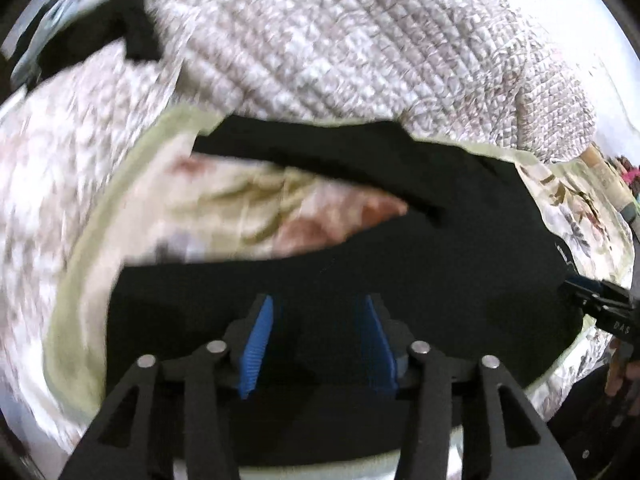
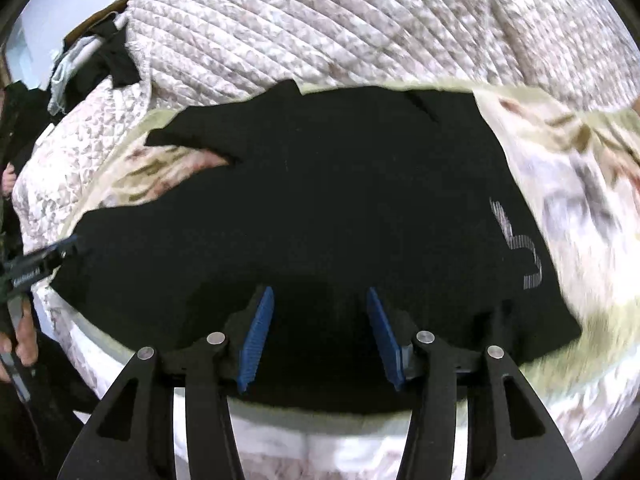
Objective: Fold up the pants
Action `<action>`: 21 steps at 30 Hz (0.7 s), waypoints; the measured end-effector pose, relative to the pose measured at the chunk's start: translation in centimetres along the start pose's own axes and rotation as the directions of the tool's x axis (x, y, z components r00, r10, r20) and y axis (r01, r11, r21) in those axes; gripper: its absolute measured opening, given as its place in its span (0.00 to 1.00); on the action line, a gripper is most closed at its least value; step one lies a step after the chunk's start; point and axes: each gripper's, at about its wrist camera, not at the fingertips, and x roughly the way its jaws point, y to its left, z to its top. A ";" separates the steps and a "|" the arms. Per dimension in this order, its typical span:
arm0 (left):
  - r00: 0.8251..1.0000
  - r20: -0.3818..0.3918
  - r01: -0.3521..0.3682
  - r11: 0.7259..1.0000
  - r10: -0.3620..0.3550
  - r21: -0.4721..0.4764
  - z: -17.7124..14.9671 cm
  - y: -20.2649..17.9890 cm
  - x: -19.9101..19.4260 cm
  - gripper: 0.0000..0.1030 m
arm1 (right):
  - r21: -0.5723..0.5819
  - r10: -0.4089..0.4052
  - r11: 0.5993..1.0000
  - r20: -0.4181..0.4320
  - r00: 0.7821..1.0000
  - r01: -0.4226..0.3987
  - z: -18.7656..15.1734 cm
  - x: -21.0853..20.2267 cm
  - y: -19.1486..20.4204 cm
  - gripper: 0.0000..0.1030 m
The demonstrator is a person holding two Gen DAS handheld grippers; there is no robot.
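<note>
Black pants (image 2: 328,216) spread across the bed's near edge, long axis side to side, legs forking toward the left end; left gripper (image 1: 320,340) and right gripper (image 2: 320,332) both over the near hem, jaws spread, pinching nothing.

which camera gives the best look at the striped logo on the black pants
The right wrist view. There the striped logo lies unobstructed and fairly large on the black pants. In the left wrist view it is only a tiny, unreadable mark near the garment's right edge.
</note>
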 end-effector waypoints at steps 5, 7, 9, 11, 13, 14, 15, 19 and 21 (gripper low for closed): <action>1.000 -0.006 0.020 0.999 -0.020 0.035 4.3 0.3 2.6 0.56 | -0.059 0.036 0.998 -0.010 0.999 -0.037 4.1 1.2 -0.6 0.54; 0.999 -0.026 0.028 0.999 -0.027 0.034 6.2 0.7 4.5 0.56 | -0.092 0.037 0.995 -0.021 0.999 -0.039 5.9 2.3 -0.8 0.54; 0.998 -0.043 0.040 0.999 -0.039 0.028 7.9 1.1 6.4 0.56 | -0.132 0.031 0.991 -0.031 0.999 -0.035 7.6 3.4 -1.0 0.54; 0.998 -0.047 0.043 0.999 -0.042 0.022 9.9 1.6 8.4 0.57 | -0.174 0.041 0.984 -0.044 0.998 -0.048 9.5 4.7 -1.2 0.55; 0.999 -0.046 0.030 0.999 -0.029 0.023 12.1 2.0 10.8 0.62 | -0.199 0.049 0.978 -0.041 0.998 -0.056 11.7 6.2 -1.8 0.62; 0.999 -0.048 0.026 0.999 -0.025 0.029 13.0 2.0 11.8 0.63 | -0.208 0.057 0.976 -0.046 0.997 -0.066 12.9 7.1 -2.2 0.63; 0.998 -0.056 0.027 0.999 -0.025 0.028 14.0 2.2 13.0 0.65 | -0.217 0.065 0.973 -0.052 0.997 -0.075 14.1 8.1 -2.7 0.64; 0.997 -0.081 0.009 0.999 -0.006 0.033 17.4 2.2 17.9 0.66 | -0.235 0.049 0.970 -0.076 0.996 -0.065 18.4 12.6 -4.5 0.64; 0.995 -0.097 0.001 0.999 0.003 0.039 18.9 2.0 20.2 0.66 | -0.239 0.047 0.969 -0.094 0.994 -0.068 19.9 14.7 -5.3 0.64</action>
